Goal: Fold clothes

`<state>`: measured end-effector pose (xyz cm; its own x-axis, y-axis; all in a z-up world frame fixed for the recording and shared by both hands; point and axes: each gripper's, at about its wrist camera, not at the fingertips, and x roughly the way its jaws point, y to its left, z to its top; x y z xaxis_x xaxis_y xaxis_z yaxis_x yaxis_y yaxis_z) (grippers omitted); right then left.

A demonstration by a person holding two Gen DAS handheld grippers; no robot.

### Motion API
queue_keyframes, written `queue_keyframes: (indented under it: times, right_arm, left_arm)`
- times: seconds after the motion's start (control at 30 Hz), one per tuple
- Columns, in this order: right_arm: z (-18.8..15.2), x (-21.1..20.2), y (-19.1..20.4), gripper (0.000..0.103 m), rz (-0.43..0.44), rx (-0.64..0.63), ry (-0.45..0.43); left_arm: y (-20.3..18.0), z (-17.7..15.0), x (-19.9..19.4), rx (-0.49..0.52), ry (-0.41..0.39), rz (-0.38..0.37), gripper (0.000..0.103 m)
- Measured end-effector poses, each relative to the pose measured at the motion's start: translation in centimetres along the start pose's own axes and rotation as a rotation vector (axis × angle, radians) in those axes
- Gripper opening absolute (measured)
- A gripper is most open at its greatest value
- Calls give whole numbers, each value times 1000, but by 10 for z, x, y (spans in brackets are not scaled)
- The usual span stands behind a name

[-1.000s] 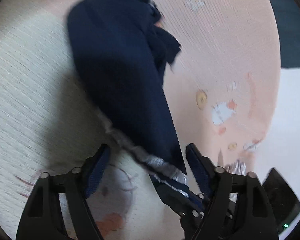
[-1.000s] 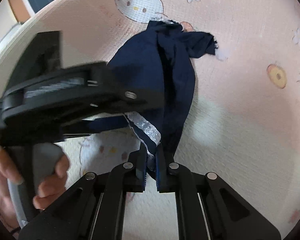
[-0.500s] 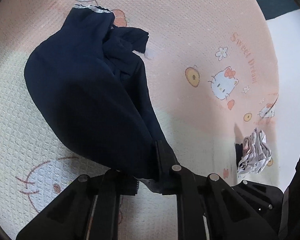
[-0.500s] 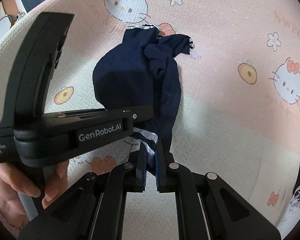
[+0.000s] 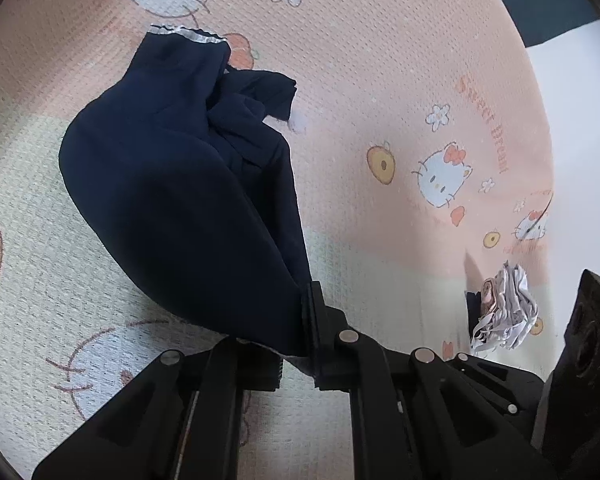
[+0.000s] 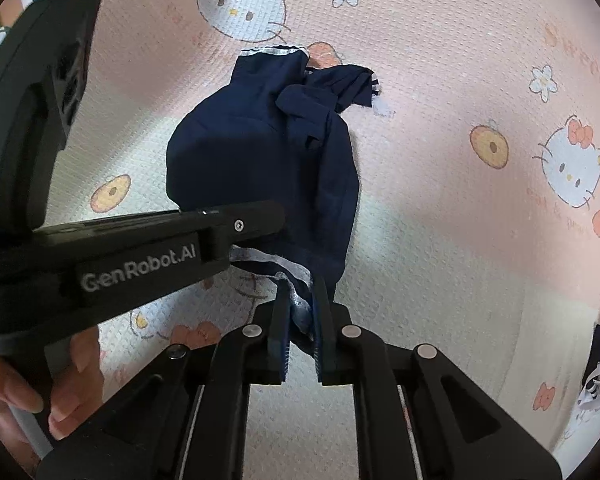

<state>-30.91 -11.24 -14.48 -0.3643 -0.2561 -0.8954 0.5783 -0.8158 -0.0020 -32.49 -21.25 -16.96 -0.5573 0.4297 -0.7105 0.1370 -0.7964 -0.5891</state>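
A dark navy garment point(image 5: 180, 200) with a silvery-white trim point(image 5: 184, 34) hangs bunched between both grippers, its far end resting on the pink cartoon-cat blanket point(image 5: 380, 60). My left gripper point(image 5: 296, 344) has its jaws closing, with a navy edge pinched between the pads. In the right wrist view the garment point(image 6: 260, 152) droops from my right gripper point(image 6: 302, 300), which is shut on the trimmed hem point(image 6: 296, 276). The left gripper point(image 6: 276, 220) reaches in from the left, close beside the right one.
A crumpled white-and-grey patterned cloth point(image 5: 504, 308) lies at the blanket's right edge, also low right as the same cloth point(image 6: 596, 388). A person's hand point(image 6: 60, 400) holds the left gripper's handle. A white surface point(image 5: 580, 120) borders the blanket on the right.
The left gripper's jaws closed from wide apart onto the garment's edge and rose a little. More of the blanket came into view. The right gripper kept its hold on the hem.
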Motion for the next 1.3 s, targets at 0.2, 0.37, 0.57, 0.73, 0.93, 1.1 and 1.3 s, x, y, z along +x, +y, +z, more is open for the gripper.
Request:
queue_keyframes:
  times: [0.2, 0.37, 0.57, 0.73, 0.93, 1.1, 1.3]
  right_arm:
    - [-3, 13, -1, 44, 3, 17, 26]
    - [0, 37, -1, 33, 126, 27, 21]
    - [-6, 25, -11, 5, 138, 68, -27]
    - [-38, -21, -28, 4, 91, 81, -37]
    - [-123, -97, -61, 4, 13, 136, 0]
    - [-215, -152, -91, 4, -6, 265, 27]
    - [-286, -187, -118, 4, -9, 403, 41]
  left_arm:
    - [0, 0, -3, 2, -3, -2, 11]
    - [1, -2, 1, -14, 25, -12, 9]
    - [-27, -10, 0, 49, 41, -54, 9]
    - [-84, -45, -9, 139, 98, -156, 9]
    - [-157, -123, -12, 176, 203, -250, 9]
    - [-219, -199, -17, 238, 274, -266, 9]
    - [-275, -243, -13, 317, 361, -233, 9]
